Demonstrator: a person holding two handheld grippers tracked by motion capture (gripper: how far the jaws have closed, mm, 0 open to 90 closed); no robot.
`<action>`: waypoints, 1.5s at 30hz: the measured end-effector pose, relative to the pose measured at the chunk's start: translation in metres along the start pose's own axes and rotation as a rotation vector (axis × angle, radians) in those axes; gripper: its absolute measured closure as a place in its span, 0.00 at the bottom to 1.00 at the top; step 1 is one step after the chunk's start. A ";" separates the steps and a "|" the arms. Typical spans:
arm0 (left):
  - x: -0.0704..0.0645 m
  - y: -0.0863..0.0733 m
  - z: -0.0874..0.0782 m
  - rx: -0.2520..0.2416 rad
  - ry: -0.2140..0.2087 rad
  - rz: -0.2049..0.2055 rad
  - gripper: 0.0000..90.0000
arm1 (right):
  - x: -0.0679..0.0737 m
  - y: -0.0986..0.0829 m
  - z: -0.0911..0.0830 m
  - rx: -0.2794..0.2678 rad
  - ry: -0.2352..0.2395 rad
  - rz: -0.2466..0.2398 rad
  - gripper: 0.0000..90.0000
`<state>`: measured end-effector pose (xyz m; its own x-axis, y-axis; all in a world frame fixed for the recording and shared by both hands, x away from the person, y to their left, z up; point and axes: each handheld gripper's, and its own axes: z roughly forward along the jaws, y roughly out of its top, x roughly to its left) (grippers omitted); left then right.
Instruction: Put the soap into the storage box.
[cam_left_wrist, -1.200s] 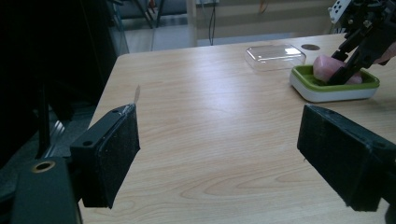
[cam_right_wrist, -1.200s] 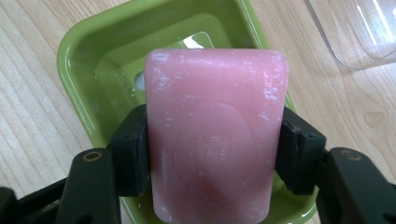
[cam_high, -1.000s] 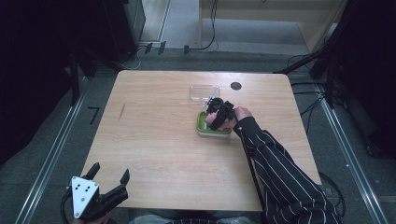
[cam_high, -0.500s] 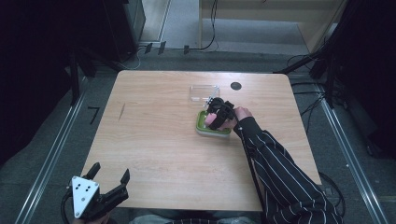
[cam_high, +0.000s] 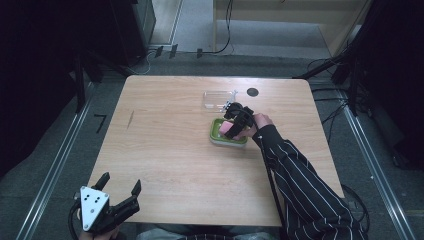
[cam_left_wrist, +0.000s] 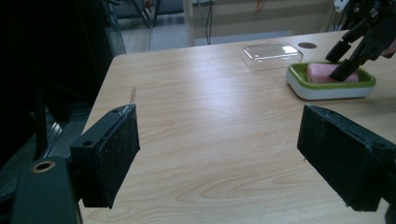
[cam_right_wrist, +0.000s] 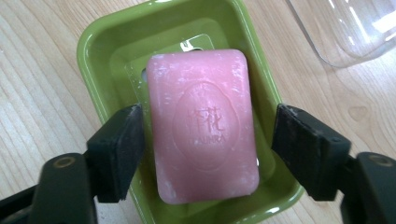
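Observation:
A pink bar of soap (cam_right_wrist: 203, 126) lies in a green soap dish (cam_right_wrist: 107, 51) right of the table's middle. My right gripper (cam_right_wrist: 210, 140) reaches down into the dish and stands open, one jaw on each long side of the bar. Its left jaw is at the soap's edge; a gap shows at the right jaw. From above, that gripper (cam_high: 235, 120) covers part of the soap (cam_high: 229, 129) and dish (cam_high: 216, 136). My left gripper (cam_high: 120, 182) is open and empty, held off the table's near left corner.
A clear plastic lid (cam_high: 218, 99) lies on the table just beyond the dish, with a small black round spot (cam_high: 252, 92) to its right. A person's striped sleeve (cam_high: 295, 170) crosses the table's right side. Dark floor and cables surround the table.

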<state>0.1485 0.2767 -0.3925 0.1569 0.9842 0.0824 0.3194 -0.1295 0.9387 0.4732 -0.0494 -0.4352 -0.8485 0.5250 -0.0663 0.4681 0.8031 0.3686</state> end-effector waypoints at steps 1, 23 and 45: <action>0.000 0.000 0.000 0.001 0.000 -0.003 0.15 | 0.000 0.000 0.000 -0.003 -0.002 0.002 0.27; -0.001 0.002 0.002 -0.010 -0.023 -0.006 0.15 | 0.006 -0.014 -0.027 0.033 -0.006 0.088 0.07; -0.005 0.005 0.011 -0.014 -0.056 0.009 0.15 | 0.035 -0.046 -0.051 0.140 -0.033 0.103 0.05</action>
<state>0.1598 0.2695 -0.3923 0.2115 0.9747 0.0726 0.3049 -0.1363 0.9426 0.4093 -0.0822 -0.4073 -0.7868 0.6136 -0.0666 0.5837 0.7749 0.2424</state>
